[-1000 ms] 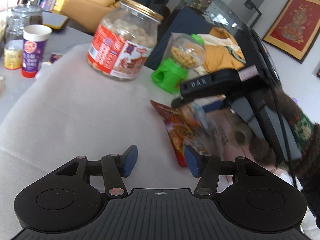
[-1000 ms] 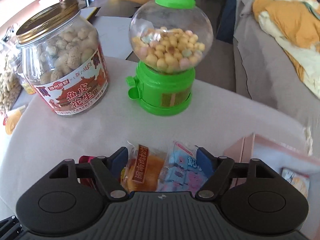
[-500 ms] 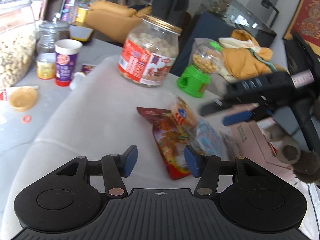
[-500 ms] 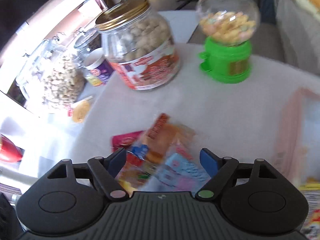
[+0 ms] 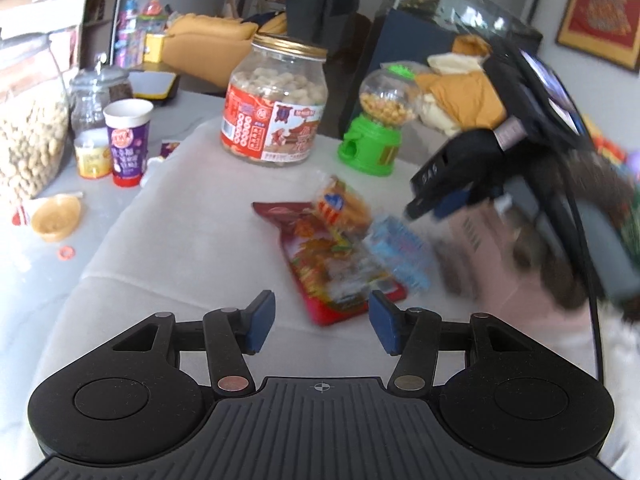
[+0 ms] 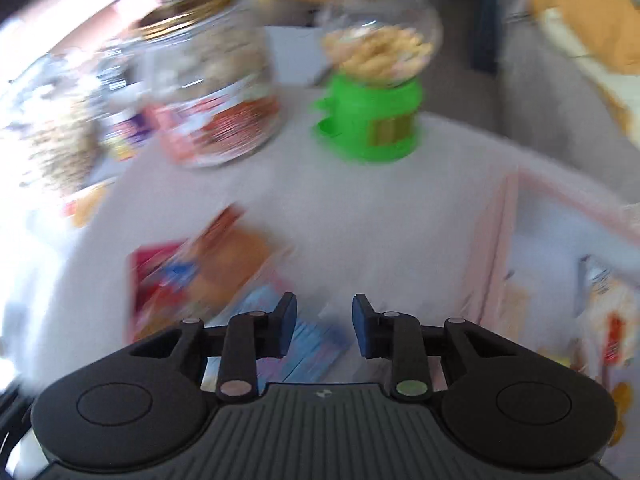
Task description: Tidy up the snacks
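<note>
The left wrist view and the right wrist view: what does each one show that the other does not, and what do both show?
Only the left wrist view shows the left gripper, open with nothing between its pads, the purple cup and a framed picture on the wall.

Only the right wrist view shows the inside of the pink box, where some packets lie; blur hides their details.

Both show the peanut jar, the green candy dispenser, the snack packets on the white cloth, and the right gripper, whose jaws have just been closing, a gap left between them.
</note>
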A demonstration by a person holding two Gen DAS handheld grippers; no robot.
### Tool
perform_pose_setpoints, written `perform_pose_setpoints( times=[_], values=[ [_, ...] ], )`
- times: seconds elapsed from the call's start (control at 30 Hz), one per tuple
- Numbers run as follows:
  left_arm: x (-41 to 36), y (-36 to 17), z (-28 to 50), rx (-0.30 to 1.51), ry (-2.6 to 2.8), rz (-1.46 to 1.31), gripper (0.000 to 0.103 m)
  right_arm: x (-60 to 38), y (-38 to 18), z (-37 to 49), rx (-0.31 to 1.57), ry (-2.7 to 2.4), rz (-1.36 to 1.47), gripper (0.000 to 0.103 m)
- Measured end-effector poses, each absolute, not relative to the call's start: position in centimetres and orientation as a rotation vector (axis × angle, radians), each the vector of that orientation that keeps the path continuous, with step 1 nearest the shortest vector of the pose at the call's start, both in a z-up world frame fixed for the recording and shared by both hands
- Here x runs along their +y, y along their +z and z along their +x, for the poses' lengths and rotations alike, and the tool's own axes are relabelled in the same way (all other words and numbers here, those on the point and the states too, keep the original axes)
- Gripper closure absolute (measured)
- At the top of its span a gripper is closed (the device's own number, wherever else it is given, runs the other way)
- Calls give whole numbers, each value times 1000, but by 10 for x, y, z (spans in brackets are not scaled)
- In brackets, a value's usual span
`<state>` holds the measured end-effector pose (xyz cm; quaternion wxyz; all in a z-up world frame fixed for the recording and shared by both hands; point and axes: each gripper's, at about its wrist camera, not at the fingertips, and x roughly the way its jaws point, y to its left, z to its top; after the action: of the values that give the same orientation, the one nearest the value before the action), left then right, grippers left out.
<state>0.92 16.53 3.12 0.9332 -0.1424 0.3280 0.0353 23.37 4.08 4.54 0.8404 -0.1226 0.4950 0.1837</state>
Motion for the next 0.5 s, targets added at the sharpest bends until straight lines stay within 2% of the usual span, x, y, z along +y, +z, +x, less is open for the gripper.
perform_pose_setpoints(
  times=[0.13, 0.33, 0.5],
  values=[
    [176, 15, 10, 689, 42, -331, 47, 54, 42, 244, 1001, 326, -465, 85],
    [176, 10, 11, 670, -24, -384, 47, 64, 25, 229, 1053, 349, -708, 86],
    [177, 10, 11, 671, 4, -383, 48, 56, 31, 189, 1103, 446, -700, 88]
  ],
)
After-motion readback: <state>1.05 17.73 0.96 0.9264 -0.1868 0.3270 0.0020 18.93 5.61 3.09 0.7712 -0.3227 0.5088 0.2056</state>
